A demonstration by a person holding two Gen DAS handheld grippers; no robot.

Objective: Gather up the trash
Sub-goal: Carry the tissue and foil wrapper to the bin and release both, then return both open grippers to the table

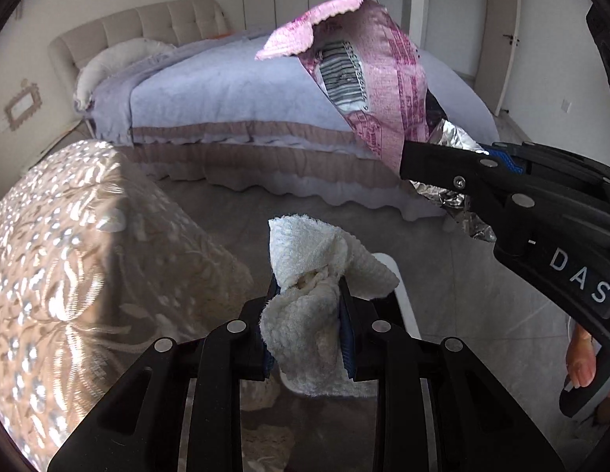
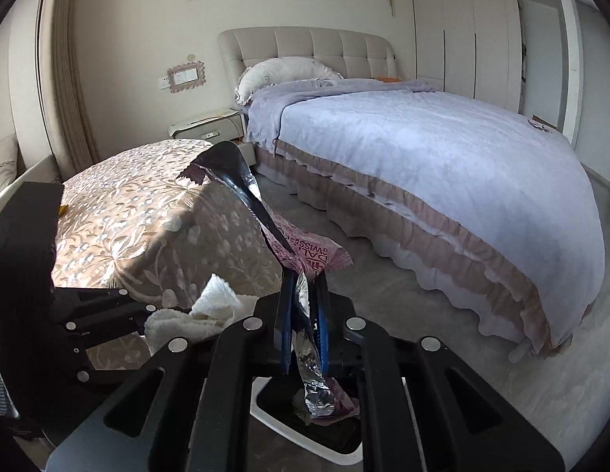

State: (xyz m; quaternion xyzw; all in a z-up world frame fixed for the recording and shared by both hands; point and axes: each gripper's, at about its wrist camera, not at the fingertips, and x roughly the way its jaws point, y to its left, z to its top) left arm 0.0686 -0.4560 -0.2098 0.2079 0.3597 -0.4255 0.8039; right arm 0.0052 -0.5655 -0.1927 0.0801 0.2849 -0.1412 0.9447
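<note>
Left gripper (image 1: 307,314): black frame, blue pads, nearest the lens in the left wrist view. Fingers (image 1: 346,334) clamped on a crumpled white paper towel (image 1: 305,334), which bulges above and below the pads. The same towel (image 2: 187,320) shows at lower left in the right wrist view, held by the left gripper there.

Right gripper (image 2: 305,314): black frame, blue pads. Fingers (image 2: 322,330) pressed together on a pink snack wrapper (image 2: 305,251) with a silver foil lining; the foil tail hangs down below the pads, and the printed pink part rises above them. In the left wrist view the wrapper (image 1: 368,78) stands up from the right gripper (image 1: 413,163), torn top edge open, barcode visible.

Bin (image 2: 273,401): white rim, dark inside, on the floor directly beneath both grippers. Some foil and pink scrap appear to lie inside it; its rim (image 1: 399,287) also shows behind the towel in the left wrist view.

Bed (image 2: 423,149): lilac cover, mauve frilled skirt, padded beige headboard, one white pillow (image 2: 281,70).

Cushioned seat (image 2: 147,216): beige floral fabric, sunlit, just beside the grippers, to the left.

Nightstand (image 2: 206,126): white, between the seat and the bed, against the wall.

Floor (image 2: 423,314): grey tile.

A hand (image 1: 580,358) grips the right gripper's handle at the edge of the left wrist view.
</note>
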